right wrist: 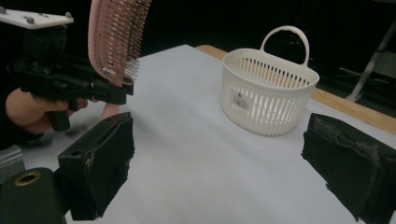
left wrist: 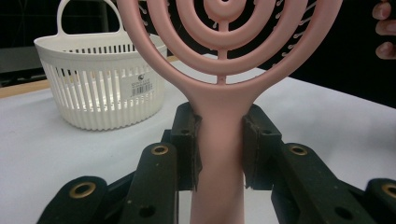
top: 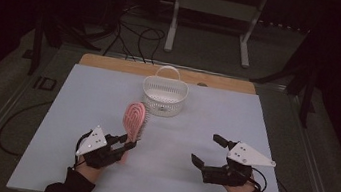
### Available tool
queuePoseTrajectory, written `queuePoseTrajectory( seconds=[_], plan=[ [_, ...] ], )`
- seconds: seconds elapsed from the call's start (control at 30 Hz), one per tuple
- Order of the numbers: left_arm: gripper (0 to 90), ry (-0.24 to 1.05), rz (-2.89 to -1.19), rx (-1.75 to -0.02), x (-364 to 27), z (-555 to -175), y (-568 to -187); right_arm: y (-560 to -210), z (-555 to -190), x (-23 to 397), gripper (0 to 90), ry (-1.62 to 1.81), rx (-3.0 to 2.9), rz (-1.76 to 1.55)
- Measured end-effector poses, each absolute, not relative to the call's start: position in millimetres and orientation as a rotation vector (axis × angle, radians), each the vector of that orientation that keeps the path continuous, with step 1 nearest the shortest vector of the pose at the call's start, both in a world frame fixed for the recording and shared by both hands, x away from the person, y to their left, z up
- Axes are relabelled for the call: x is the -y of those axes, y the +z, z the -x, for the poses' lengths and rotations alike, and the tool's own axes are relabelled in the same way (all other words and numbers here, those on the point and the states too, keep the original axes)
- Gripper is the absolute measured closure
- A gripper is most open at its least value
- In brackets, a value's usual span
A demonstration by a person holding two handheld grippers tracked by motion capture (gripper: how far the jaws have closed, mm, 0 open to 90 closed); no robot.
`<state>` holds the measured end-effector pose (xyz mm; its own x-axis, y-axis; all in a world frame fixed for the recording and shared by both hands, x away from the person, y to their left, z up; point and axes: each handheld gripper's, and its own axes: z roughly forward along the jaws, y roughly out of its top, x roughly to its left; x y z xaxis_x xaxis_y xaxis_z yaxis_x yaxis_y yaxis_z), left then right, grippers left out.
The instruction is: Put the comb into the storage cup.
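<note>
A pink hairbrush (top: 135, 118) stands lifted off the white table cover (top: 80, 113), head up and leaning toward the far side. My left gripper (top: 127, 147) is shut on its handle. In the left gripper view, both black pads press the handle's sides below the ringed head of the hairbrush (left wrist: 224, 42). My right gripper (top: 207, 150) hovers at the front right, open and holding nothing; the right gripper view shows its jaws spread wide (right wrist: 224, 163). The same view shows the left gripper (right wrist: 114, 93) with the hairbrush (right wrist: 116, 37) bristles facing right.
A white slatted basket (top: 164, 95) with a loop handle stands at the table's far middle, just beyond the brush, and looks empty; it is also in both gripper views (left wrist: 100, 79) (right wrist: 268, 93). A wooden edge (top: 112, 63) runs along the back. Cables (top: 136, 35) and a metal stand (top: 215, 11) lie beyond.
</note>
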<state>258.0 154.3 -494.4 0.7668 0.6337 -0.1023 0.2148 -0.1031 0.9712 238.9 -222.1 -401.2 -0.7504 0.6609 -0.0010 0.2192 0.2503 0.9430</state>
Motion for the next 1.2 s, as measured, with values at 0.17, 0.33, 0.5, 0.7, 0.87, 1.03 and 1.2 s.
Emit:
queuePoseTrajectory(
  seconds=[0.17, 0.33, 0.5, 0.7, 0.87, 1.03, 1.2],
  plan=[
    [70.8, 0.403, -1.672, -0.681, -154.3, -258.0, -494.5, -393.0, -239.6, 211.2, 8.9, 1.526, -2.132, -0.778],
    [70.8, 0.405, -1.668, -0.68, -154.8, -257.9, -494.2, -386.9, -239.8, 201.1, 8.9, 1.546, -2.137, -0.764],
    [70.7, 0.406, -1.668, -0.68, -155.4, -257.8, -494.3, -381.7, -240.4, 188.9, 8.9, 1.559, -2.141, -0.738],
    [70.8, 0.406, -1.666, -0.683, -156.6, -257.7, -494.1, -377.3, -242.7, 176.9, 8.9, 1.57, -2.145, -0.74],
    [70.8, 0.405, -1.665, -0.691, -157.0, -257.8, -494.5, -374.3, -244.2, 168.9, 8.8, 1.577, -2.146, -0.754],
    [70.8, 0.404, -1.662, -0.689, -157.6, -258.1, -494.2, -371.2, -244.7, 158.4, 8.9, 1.58, -2.155, -0.744],
    [70.8, 0.402, -1.658, -0.688, -157.8, -258.0, -494.0, -365.9, -244.7, 145.4, 8.9, 1.587, -2.165, -0.728]
  ],
)
